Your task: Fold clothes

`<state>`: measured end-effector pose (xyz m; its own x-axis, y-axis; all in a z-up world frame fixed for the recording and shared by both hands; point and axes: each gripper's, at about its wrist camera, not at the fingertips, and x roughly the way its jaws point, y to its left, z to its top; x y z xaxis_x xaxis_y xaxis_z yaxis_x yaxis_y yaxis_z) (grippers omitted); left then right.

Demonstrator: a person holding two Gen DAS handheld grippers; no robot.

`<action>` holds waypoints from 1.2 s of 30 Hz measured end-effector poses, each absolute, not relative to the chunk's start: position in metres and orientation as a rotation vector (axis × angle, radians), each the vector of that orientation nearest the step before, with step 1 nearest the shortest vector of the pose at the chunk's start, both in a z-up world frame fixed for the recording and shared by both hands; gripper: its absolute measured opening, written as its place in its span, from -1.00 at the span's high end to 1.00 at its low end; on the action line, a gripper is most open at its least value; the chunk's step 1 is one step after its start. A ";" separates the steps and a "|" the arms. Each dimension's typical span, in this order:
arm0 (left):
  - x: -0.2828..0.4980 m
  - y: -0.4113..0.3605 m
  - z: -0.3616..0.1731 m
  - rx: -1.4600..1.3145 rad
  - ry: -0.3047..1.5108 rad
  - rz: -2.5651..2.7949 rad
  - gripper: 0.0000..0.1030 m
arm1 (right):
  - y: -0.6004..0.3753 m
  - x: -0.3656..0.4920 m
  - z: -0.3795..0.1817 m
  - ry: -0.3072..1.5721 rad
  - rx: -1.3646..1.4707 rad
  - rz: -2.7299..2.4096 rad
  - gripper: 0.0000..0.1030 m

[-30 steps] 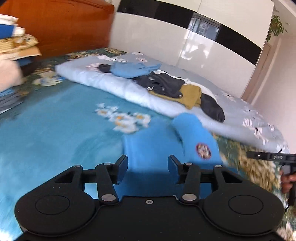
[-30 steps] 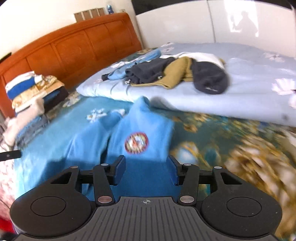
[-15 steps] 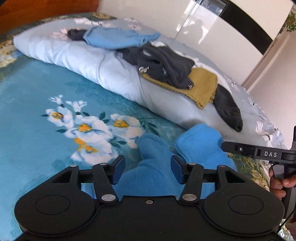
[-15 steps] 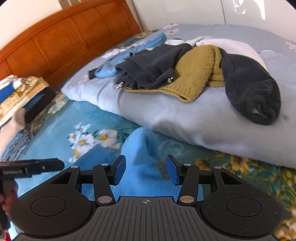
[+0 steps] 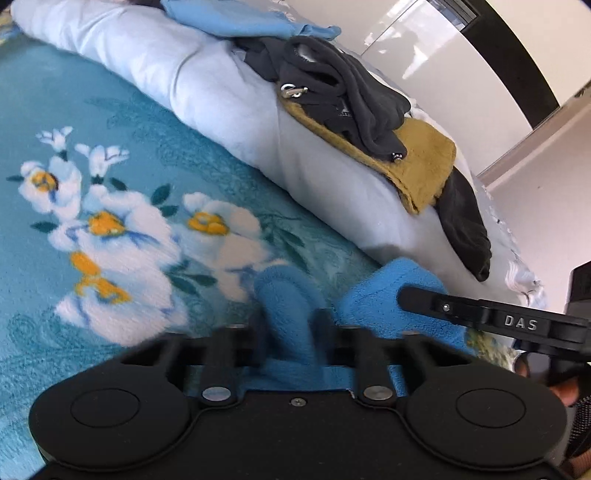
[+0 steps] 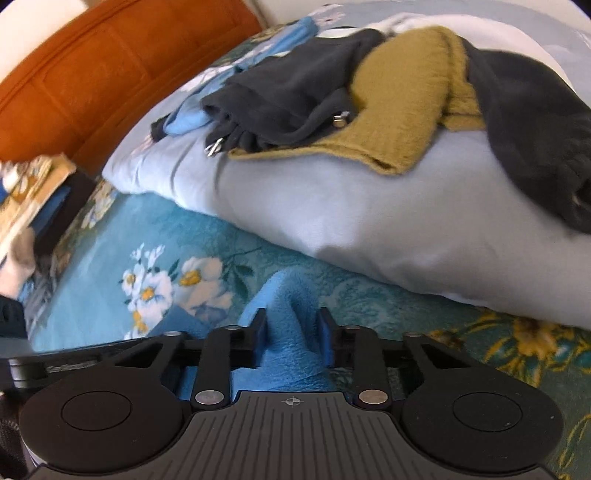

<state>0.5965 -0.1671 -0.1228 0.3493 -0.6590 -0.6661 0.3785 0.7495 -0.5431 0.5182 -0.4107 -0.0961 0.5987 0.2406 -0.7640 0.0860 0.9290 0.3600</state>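
A blue fleece garment (image 5: 388, 302) lies on the teal floral blanket (image 5: 110, 110), its far end bunched into two ridges. My left gripper (image 5: 291, 328) is closing, and its pads pinch the left ridge. In the right wrist view my right gripper (image 6: 290, 332) is closing too, with a raised fold of the same garment (image 6: 284, 295) pressed between its blue pads. One finger of the right gripper (image 5: 443, 306) shows from the side in the left wrist view, over the other ridge. The rest of the garment is hidden under the grippers' bodies.
Just beyond lies a rolled pale blue duvet (image 6: 369, 229) carrying a dark grey garment (image 6: 288, 99), a mustard sweater (image 6: 406, 92) and a light blue garment (image 5: 229, 18). A wooden headboard (image 6: 110, 55) and stacked folded items (image 6: 33, 184) stand far left.
Both grippers moved forward and down to the far end of the blue garment. Their jaws, open before, have narrowed onto folds of its fabric.
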 end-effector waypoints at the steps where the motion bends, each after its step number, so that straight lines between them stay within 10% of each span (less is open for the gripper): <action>1: 0.594 -0.169 -0.120 -0.314 0.990 -0.692 0.85 | -0.407 0.516 -0.091 0.908 0.361 0.103 0.62; 8: 0.567 -0.136 -0.079 -0.364 0.615 -0.792 0.86 | -0.407 0.463 -0.052 0.516 0.306 0.253 0.67; 18: 0.586 -0.152 -0.122 -0.249 0.788 -0.604 0.74 | -0.408 0.501 -0.111 0.785 0.316 0.047 0.58; 25: 0.596 -0.142 -0.126 -0.367 0.858 -0.614 -0.05 | -0.413 0.503 -0.110 0.805 0.345 0.052 0.32; 36: 0.565 -0.157 -0.078 -0.117 0.690 -0.628 -0.05 | -0.373 0.470 -0.074 0.723 0.171 0.146 0.27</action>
